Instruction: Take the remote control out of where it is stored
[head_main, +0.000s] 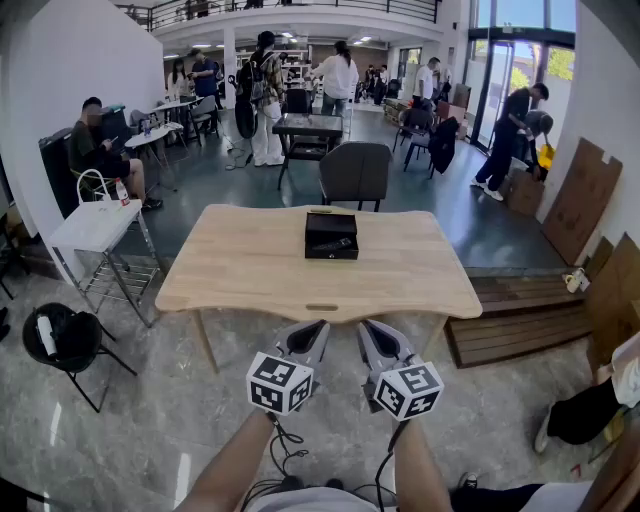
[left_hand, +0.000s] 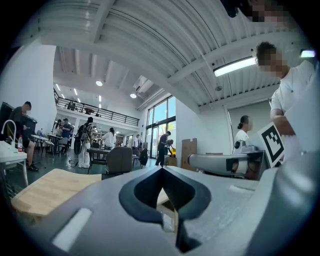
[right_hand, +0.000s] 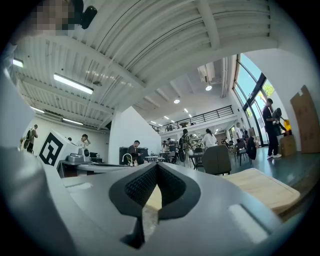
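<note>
A small open black box (head_main: 318, 224) sits on the wooden table (head_main: 250, 270), near its far middle. A dark remote control (head_main: 336, 244) lies inside it, toward the front. My left gripper (head_main: 318, 326) and right gripper (head_main: 364, 326) hover side by side in front of the table's near edge, well short of the box. Both are shut with nothing between the jaws. In the left gripper view the left gripper (left_hand: 162, 171) shows its tips meeting, with the table (left_hand: 50, 187) at the left. The right gripper (right_hand: 156, 165) looks the same, with the table (right_hand: 260, 187) at its right.
A grey chair (head_main: 355, 172) stands behind the table. A white wire side table (head_main: 95, 228) and a black stool (head_main: 62, 338) stand at the left. A low wooden platform (head_main: 515, 315) lies at the right. Several people stand or sit farther back in the hall.
</note>
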